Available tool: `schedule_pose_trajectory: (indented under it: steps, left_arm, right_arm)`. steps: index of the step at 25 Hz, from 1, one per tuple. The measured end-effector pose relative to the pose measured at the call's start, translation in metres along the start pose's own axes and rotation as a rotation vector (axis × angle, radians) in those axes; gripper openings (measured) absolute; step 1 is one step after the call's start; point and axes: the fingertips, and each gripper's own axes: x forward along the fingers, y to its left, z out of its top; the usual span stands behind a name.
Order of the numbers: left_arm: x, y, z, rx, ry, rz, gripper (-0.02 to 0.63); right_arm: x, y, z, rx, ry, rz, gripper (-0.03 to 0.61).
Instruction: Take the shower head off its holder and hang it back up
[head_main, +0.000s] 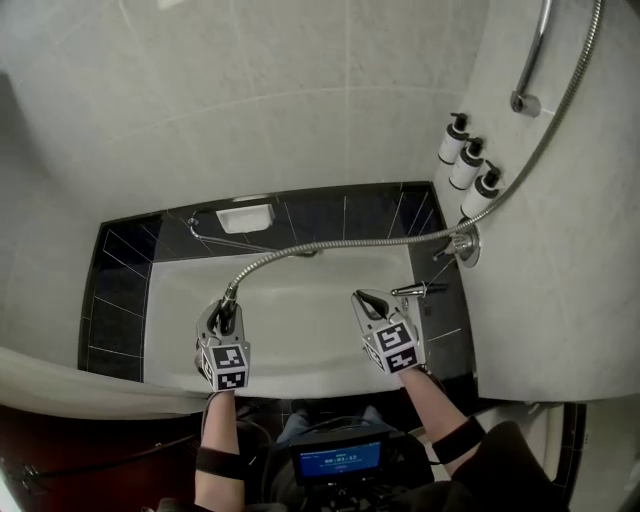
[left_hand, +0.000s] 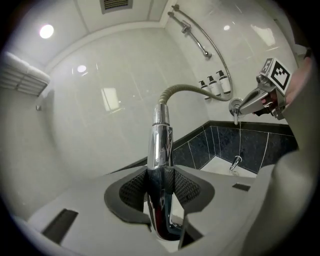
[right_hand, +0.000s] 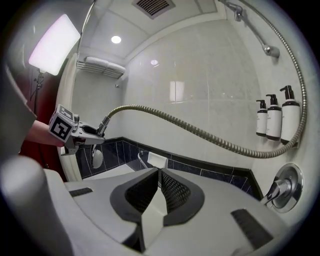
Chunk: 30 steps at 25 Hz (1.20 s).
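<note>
Ok, status. One white bathtub (head_main: 300, 345) with a black tiled surround (head_main: 120, 270), nothing in it. One long ribbed chrome hose (head_main: 340, 243) runs from the round chrome wall valve (head_main: 463, 243) on the right wall, sags across the tub and ends at the left gripper (head_main: 226, 312). It looks slack, so I'd judge there's no pull on the grip. One chrome wall rail (head_main: 530, 55) sits high on the right wall. The holder is probably a bracket on it, can't make it out.

Two grippers, both over the tub at about the same height.
- Left gripper: fingers (left_hand: 132, 192) partly closed and clamped on the slim chrome shower head (left_hand: 161, 145). Hose end points away and the round spray face (right_hand: 97, 158) hangs below the gripper. So it's off the holder and well apart from the rail.
- Right gripper (head_main: 372, 303): fingers (right_hand: 172, 192) pressed together, nothing between them. It's free, likely to steady the hose.

My read: take-off done, hang-back pending.

Three white pump bottles with black tops (head_main: 467, 165) are in a row on the right wall, just beside the hose. One small white soap dish (head_main: 245, 217) is on the far ledge.
</note>
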Motion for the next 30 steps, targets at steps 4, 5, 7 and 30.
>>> schedule_pose_trajectory:
  steps: [4,5,7,30]
  left_arm:
    - [-0.004,0.022,0.032,0.048,-0.025,0.019,0.133]
    - [-0.005,0.030,0.042,0.063,-0.035,0.027,0.133]
    - [-0.004,0.048,0.071,0.113,-0.062,0.048,0.133]
    - [-0.009,0.130,0.479,0.731,-0.422,0.212,0.132]
  right_arm:
    - [-0.010,-0.009,0.023,-0.017,-0.035,0.000,0.043]
    - [-0.012,-0.011,0.031,-0.017,-0.044,0.004,0.043]
    - [-0.016,-0.015,0.047,-0.025,-0.063,0.006,0.043]
    - [-0.084,-0.094,0.219,-0.105,-0.347,-0.152,0.043]
